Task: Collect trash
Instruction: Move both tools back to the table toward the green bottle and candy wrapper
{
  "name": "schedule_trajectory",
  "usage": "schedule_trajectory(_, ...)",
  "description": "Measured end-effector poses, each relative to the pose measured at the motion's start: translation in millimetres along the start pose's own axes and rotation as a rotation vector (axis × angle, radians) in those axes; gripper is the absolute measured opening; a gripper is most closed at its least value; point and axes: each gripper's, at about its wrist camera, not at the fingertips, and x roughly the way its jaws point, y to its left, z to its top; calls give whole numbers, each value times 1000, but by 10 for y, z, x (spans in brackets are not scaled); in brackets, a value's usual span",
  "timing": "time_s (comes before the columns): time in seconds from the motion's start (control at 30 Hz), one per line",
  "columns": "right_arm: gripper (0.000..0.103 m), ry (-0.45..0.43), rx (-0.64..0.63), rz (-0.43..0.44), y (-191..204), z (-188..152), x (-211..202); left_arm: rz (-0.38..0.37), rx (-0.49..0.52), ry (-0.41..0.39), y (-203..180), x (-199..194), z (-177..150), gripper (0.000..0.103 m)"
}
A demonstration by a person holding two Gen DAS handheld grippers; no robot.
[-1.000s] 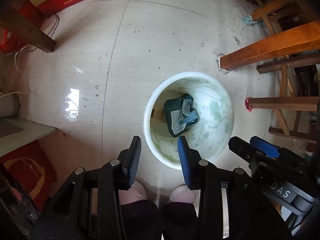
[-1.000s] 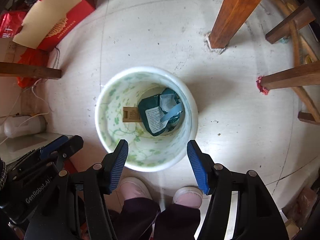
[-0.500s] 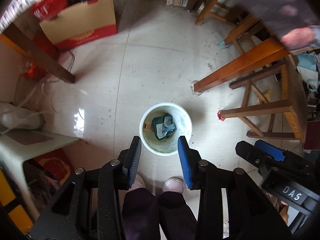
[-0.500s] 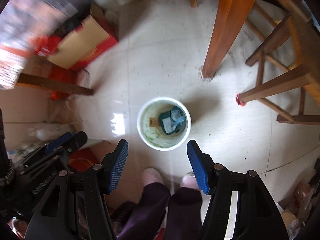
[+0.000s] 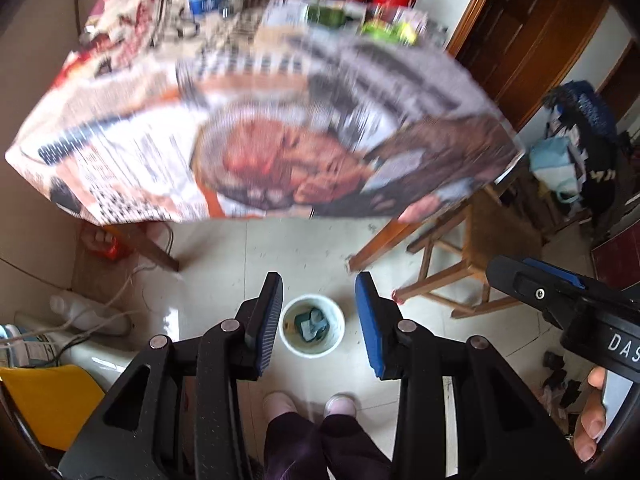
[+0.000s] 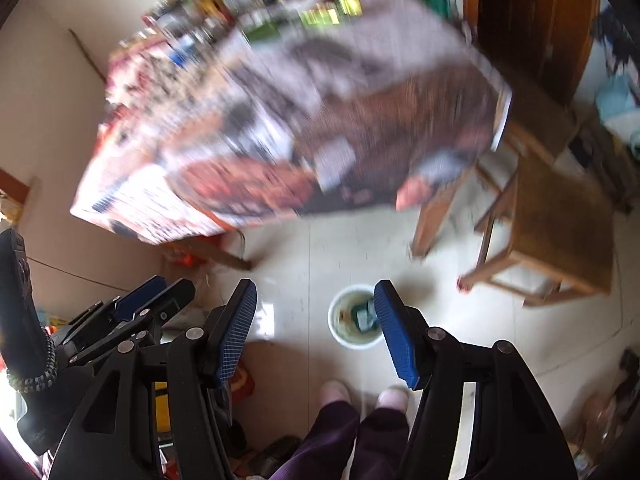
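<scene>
A white bin with a green pattern [image 5: 312, 332] stands on the floor far below, holding a dark green crumpled packet [image 5: 311, 328]. It also shows in the right wrist view [image 6: 352, 322], partly behind the right finger. My left gripper [image 5: 319, 316] is open and empty, high above the bin. My right gripper [image 6: 316, 328] is open and empty, also high up. Each gripper's body shows in the other's view.
A table covered in printed paper [image 5: 256, 120] fills the upper view, blurred, with bottles and jars at its far end. A wooden stool [image 5: 472, 256] stands at right. The person's feet [image 5: 312, 404] are by the bin. A yellow object [image 5: 44, 400] is at lower left.
Both grippers have risen well away from the bin and tilted up. The bin now looks small and the tabletop has come into view.
</scene>
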Motion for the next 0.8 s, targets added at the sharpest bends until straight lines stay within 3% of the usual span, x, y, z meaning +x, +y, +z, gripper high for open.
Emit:
schedule_trajectory(0.2,57,-165,-35,-5,254,158,-855,-44,24,-159,-55,-946,336,36)
schedule_trajectory(0.33,57,-265,-26,-1,402,217,-1291,-24,63,-267,-79,-1500,456,38)
schedule_trajectory(0.57,58,-429,-53,-23,676,293,-1876,-54,78,-370,91,-2110,568,41)
schedule_trajectory(0.63,65,-476,-58,-32,734,287,-1993,-55,82,-395,123,-2237,577,55)
schedule_trajectory(0.7,72,-524,-56,-42,759,269,-2082,-37,76,-432,165,-2353,590,81)
schedule_trajectory(0.8,85,-572,-58,-69,777,285,-2136,-11,61,-492,208,-2483,631,99)
